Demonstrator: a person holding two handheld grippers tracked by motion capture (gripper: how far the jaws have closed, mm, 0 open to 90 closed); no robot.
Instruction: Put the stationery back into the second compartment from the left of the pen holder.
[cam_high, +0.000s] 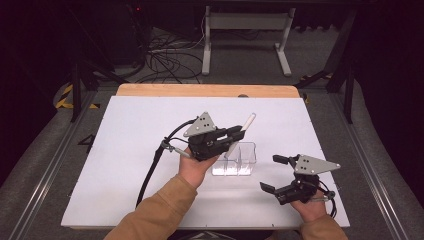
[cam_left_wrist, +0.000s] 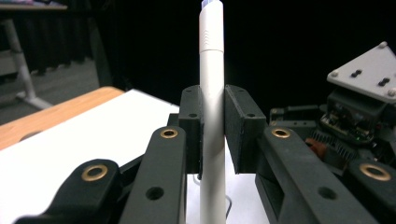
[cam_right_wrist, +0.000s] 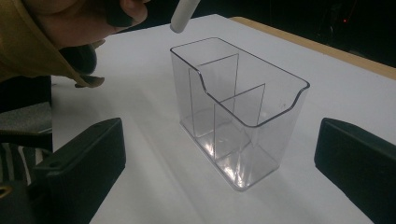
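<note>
The left gripper (cam_left_wrist: 213, 135) clamps the white pen (cam_left_wrist: 211, 93) at mid-shaft; it seems light, stiff, smooth, so slipping is possible; right gripper (cam_high: 278, 173) jaws stand wide near the clear organizer (cam_right_wrist: 243, 93)

A white pen (cam_high: 241, 132) hangs tilted toward one o'clock over a clear, empty three-compartment organiser (cam_high: 235, 161) standing upright at the tabletop's centre.
</note>
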